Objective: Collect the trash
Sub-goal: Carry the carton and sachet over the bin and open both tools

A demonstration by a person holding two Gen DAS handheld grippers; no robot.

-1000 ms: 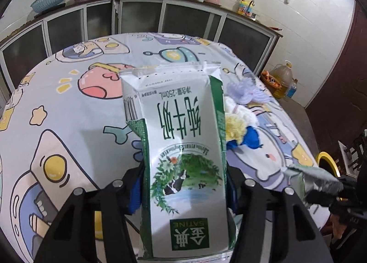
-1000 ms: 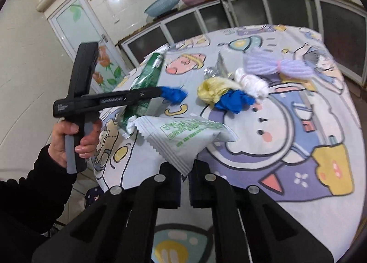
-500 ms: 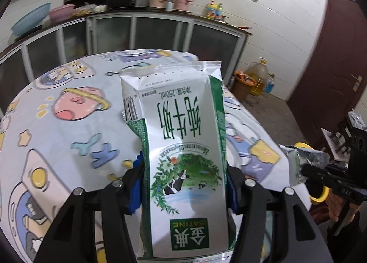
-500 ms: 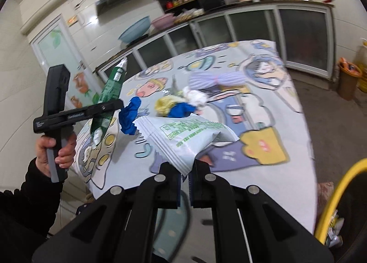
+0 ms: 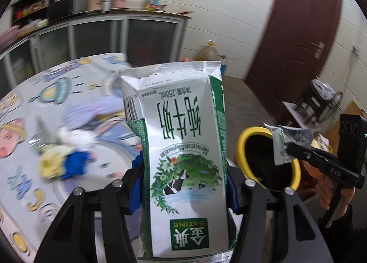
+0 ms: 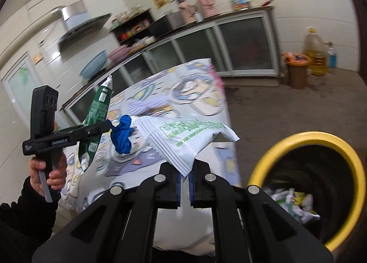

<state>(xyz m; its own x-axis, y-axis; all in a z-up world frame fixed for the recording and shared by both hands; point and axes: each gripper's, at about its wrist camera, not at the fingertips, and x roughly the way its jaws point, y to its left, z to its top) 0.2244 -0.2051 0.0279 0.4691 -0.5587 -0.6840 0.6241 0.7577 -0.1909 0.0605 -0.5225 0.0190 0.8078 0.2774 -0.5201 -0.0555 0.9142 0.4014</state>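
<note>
Green-and-white milk carton (image 5: 183, 155) clamped in left gripper (image 5: 183, 185) — crinkly wrapper (image 6: 183, 139) pinched in right gripper (image 6: 184, 178).

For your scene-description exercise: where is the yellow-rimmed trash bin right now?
The yellow-rimmed trash bin stands on the floor beside the table, at the lower right of the right wrist view; in the left wrist view it sits just right of the milk carton.

From my right wrist view, the yellow-rimmed bin (image 6: 307, 139) gapes at four o'clock – mouth unobstructed; the table edge (image 6: 231, 148) crowds twelve, bare floor (image 6: 286, 111) at two.
</note>
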